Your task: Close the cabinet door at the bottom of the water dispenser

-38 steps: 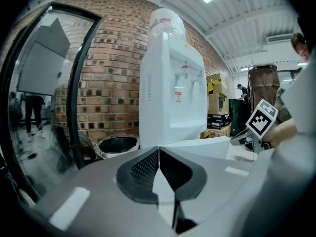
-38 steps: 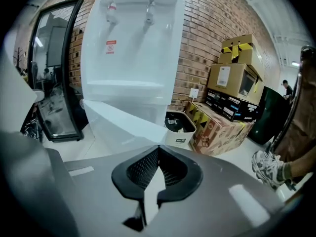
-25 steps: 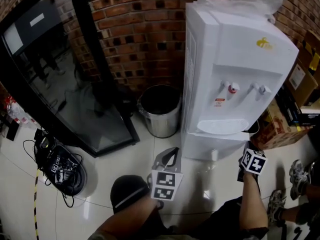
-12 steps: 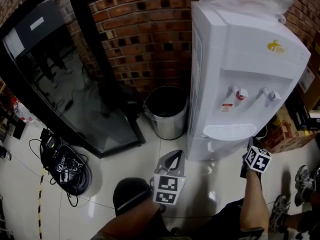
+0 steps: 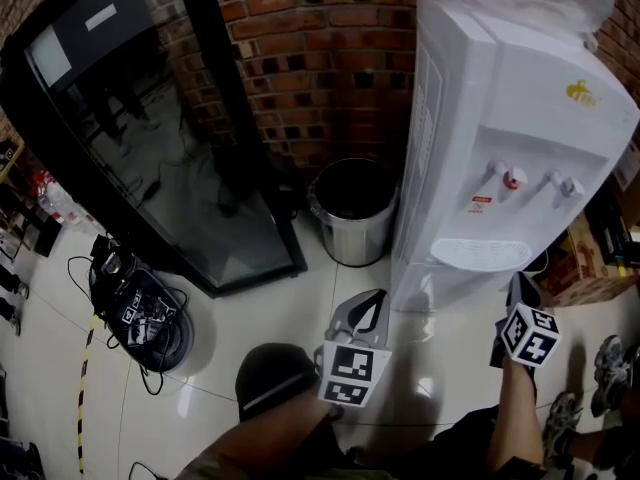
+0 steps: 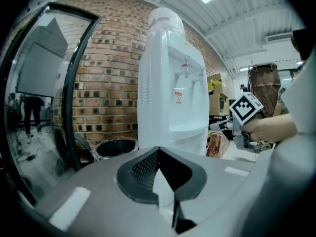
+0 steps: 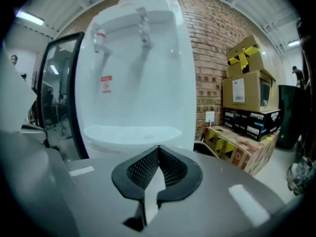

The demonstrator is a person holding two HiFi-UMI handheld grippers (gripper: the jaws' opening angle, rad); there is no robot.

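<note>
The white water dispenser (image 5: 500,138) stands against the brick wall, with two taps and a drip tray (image 5: 480,253). Its lower cabinet front (image 5: 435,290) looks flush, with no door standing out, and is partly hidden by my arm. My right gripper (image 5: 517,280) is held just in front of the dispenser's lower right, shut and empty. In the right gripper view the right gripper (image 7: 158,148) points at the drip tray (image 7: 131,131). My left gripper (image 5: 372,296) is low at the dispenser's front left, also shut on nothing. In the left gripper view the left gripper (image 6: 158,151) aims at the dispenser (image 6: 170,83).
A steel waste bin (image 5: 352,213) stands left of the dispenser. A black-framed glass panel (image 5: 150,158) leans on the brick wall. A round black device with cables (image 5: 140,323) lies on the tiled floor. Cardboard boxes (image 7: 247,85) are stacked to the right. A shoe (image 5: 608,360) shows at the right edge.
My right gripper has lifted away from the dispenser's foot to about drip-tray height. The left gripper has hardly moved. The head view has shifted, so the dispenser sits further right.
</note>
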